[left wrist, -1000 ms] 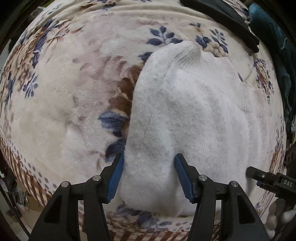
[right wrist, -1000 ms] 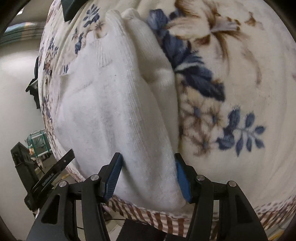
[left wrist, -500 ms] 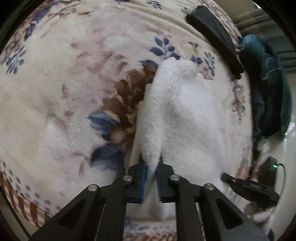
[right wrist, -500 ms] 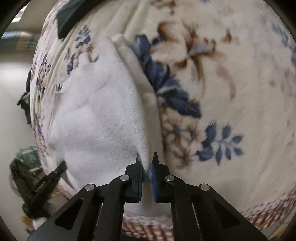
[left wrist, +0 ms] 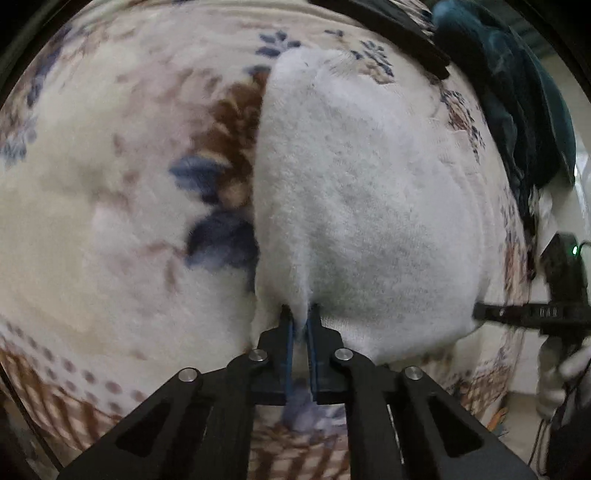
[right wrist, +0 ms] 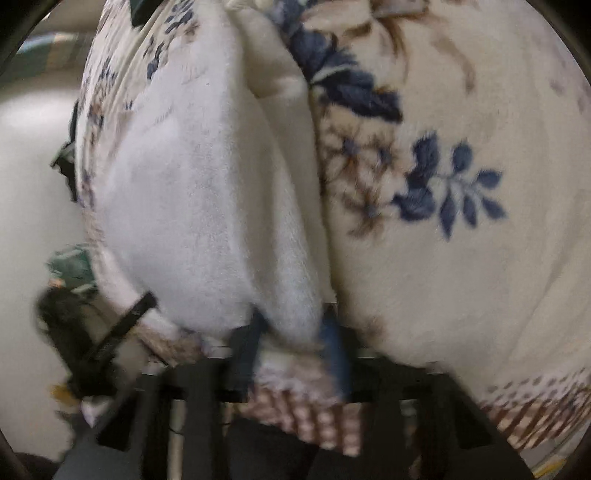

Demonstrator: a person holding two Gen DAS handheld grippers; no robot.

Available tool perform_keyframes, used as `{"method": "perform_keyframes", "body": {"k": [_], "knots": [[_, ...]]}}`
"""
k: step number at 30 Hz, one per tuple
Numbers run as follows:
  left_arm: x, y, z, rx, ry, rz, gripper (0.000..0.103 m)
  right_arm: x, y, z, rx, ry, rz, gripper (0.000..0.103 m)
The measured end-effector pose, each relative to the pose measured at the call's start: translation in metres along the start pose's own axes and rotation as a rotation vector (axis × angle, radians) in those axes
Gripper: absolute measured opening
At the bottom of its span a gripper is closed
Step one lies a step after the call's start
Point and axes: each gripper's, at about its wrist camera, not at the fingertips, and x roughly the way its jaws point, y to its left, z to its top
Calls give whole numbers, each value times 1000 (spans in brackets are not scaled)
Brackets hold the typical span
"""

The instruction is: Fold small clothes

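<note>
Left gripper [left wrist: 300, 317]: fingers pinched tight on the near hem of the white garment [left wrist: 369, 206], a ridge of fluffy cloth bunching up between the blue pads. They have just been closing, and cloth is plainly caught in them. Right gripper [right wrist: 295, 332]: blurred by motion, but its fingers clamp the other near corner of the same white garment [right wrist: 207, 199]; after snapping almost shut, they have just eased open a touch, with thick cloth still squeezed between them.

Out from the fingers, the garment lies spread on the floral blanket [left wrist: 110, 206], its far end running up toward a black strip [left wrist: 391, 33] at the blanket's far edge. In the right wrist view a second layer or sleeve peeks out along the garment's right side, so it may already be doubled once lengthwise; I cannot tell for sure. A dark teal cloth [left wrist: 517, 96] is piled off to the right of the blanket.

So, the score: both corners are secured, and that's the grasp done. The fold itself looks not yet made. Carrying the near edge over to the far end, laying it down, releasing and smoothing all seem to remain.
</note>
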Motion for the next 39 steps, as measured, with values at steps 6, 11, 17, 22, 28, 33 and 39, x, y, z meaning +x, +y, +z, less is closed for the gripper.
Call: {"method": "perform_keyframes", "body": {"k": [6,11,17,22,28,33,39], "knots": [[-9,16,7,43,56,8,7,-18,0,11,-1,-64,-116,3],[-26,45,-20,-322,54,-126,23,-32,-16,-1,100,-42,41,11],[37,48,-58,-737,72,-475,46,10,-54,-32,410,14,422,71],[64,49,-52,-870,-32,-544,43,73,-50,-21,575,-9,666,70],[21,27,-27,-673,-215,-416,21,49,-21,-17,528,-142,612,37],[20,2,3,-332,-198,-267,27,4,40,-11,224,-224,310,33],[34,58,-43,-676,-55,-494,37,39,36,2,329,-105,370,53]]}}
